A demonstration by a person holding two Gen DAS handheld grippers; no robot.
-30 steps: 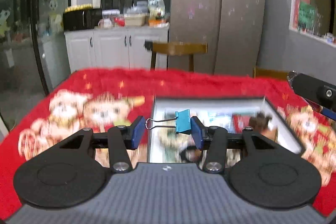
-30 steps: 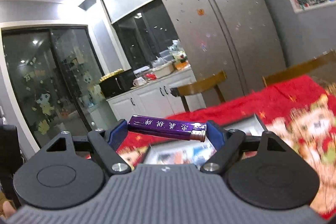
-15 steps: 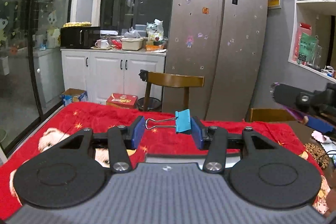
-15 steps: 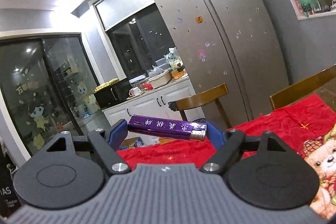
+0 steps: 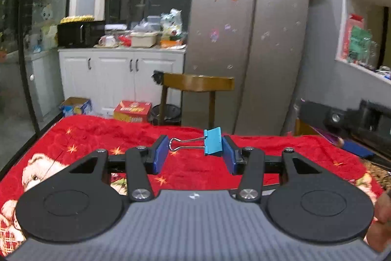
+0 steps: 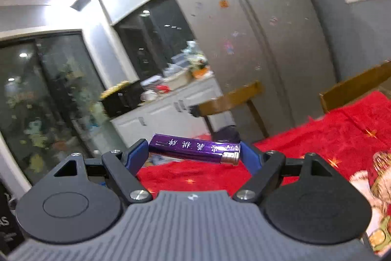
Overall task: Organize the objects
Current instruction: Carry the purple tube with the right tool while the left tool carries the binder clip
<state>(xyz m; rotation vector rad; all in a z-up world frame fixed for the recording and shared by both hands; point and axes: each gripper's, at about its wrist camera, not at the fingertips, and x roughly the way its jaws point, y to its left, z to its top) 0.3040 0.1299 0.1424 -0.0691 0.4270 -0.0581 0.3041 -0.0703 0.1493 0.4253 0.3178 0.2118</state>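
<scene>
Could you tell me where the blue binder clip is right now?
In the left wrist view, the blue binder clip is held crosswise in the left tongs, above the red blanket, its wire handles pointing left.

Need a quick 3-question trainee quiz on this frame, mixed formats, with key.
1. True or false: the left gripper holds a blue metal binder clip with its silver wire handles pointing toward the left pad.
2. The right gripper is clamped on: A) a purple lighter with a silver metal cap, B) a green marker, C) a white spoon.
3. Fill in: the table under both grippers is covered by a ___ plush cloth with cartoon bear prints.

Key: 1 true. 2 A, the purple lighter, held lengthwise between the pads. 3 red.
</scene>
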